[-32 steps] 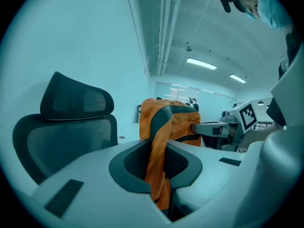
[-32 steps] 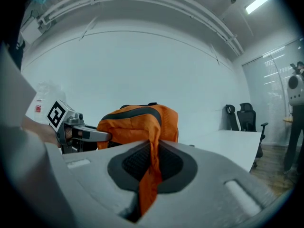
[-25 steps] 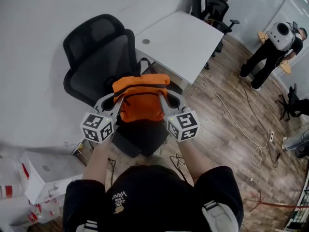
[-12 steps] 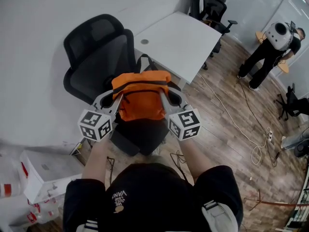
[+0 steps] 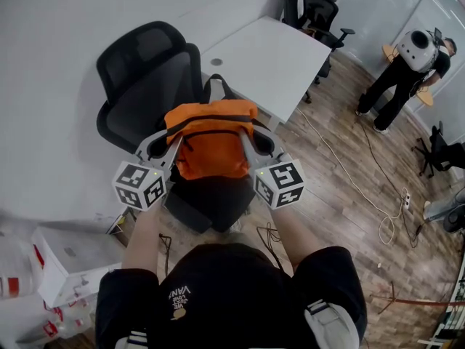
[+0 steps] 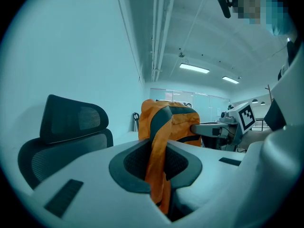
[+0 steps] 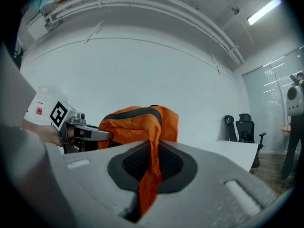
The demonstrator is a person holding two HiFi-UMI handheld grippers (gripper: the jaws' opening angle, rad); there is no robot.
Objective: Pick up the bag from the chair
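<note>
Between the two claws, head view: the orange bag point(image 5: 211, 145) hangs in front of the backrest of the black chair point(image 5: 145, 86), over its seat; whether the bottom is clear of the seat cannot be told. The left claw point(image 5: 173, 145) is at the bag's left edge and the right claw point(image 5: 247, 145) at its right edge, each pinching fabric near the top. A black strap loop stands up from the far side of the bag. Beyond the right claw is a white bench point(image 5: 272, 57). Farther to that side, well apart, a person point(image 5: 403, 71) stands on the wood floor point(image 5: 341, 217), and a pale cable point(image 5: 356, 180) trails across the floor. Behind the left claw lie white boxes point(image 5: 58, 260). Left gripper view: the left claw point(image 6: 159, 167) is closed on a fold of orange fabric running down between its dark pads. The bulk of the bag point(image 6: 173, 120) rises just beyond the jaws. The chair's mesh headrest point(image 6: 71, 120) is off to the left, and the right claw point(image 6: 209, 128) reaches the bag from the right side. Right gripper view: the right claw point(image 7: 149, 167) is clamped on a twisted strip of the same orange cloth. The bag point(image 7: 135, 125) sits just ahead and to the left, with the left claw point(image 7: 92, 134) touching its far side. Ahead to the right are the bench point(image 7: 237, 151) and two more black chairs point(image 7: 244, 126) against the wall.
</note>
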